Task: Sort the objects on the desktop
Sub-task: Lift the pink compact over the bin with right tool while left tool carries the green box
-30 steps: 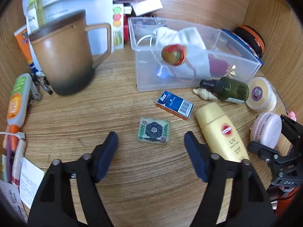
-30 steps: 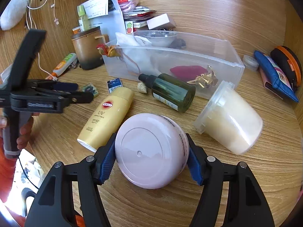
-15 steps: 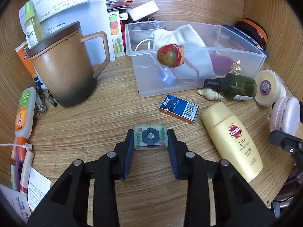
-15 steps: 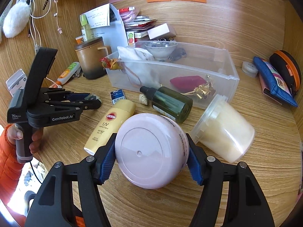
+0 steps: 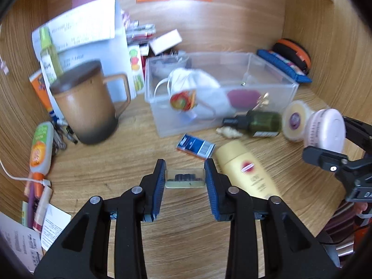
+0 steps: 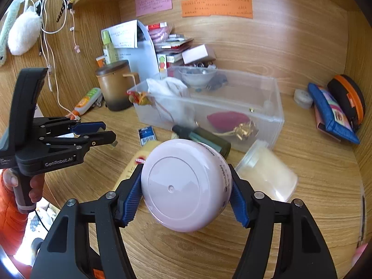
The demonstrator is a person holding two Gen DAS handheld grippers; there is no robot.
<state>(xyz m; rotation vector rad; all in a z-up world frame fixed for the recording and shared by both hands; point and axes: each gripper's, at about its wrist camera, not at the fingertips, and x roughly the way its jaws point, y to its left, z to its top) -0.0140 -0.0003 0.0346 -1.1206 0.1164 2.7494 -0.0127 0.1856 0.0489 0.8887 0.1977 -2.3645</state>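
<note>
My left gripper (image 5: 185,176) is shut on a small clear flower-patterned block (image 5: 185,178) and holds it lifted above the wooden desk, seen edge-on. From the right wrist view the left gripper (image 6: 109,137) hangs at the left with the block's corner showing. My right gripper (image 6: 186,190) is shut on a round pink jar (image 6: 186,186), held above the desk; the jar also shows in the left wrist view (image 5: 325,130). A clear plastic bin (image 5: 267,88) (image 6: 267,121) with a white cloth, a bowl and a magenta pouch stands behind.
On the desk lie a yellow sunscreen bottle (image 5: 246,169), a blue staple box (image 5: 195,146), a green bottle (image 5: 258,123), a shell, and a cream tub (image 6: 267,174). A brown lidded mug (image 5: 86,104) stands left. Pouches (image 6: 332,114) lie right.
My left gripper closed on the flower block and lifted it off the desk, tilting it edge-on. My right gripper rose with the pink jar.
</note>
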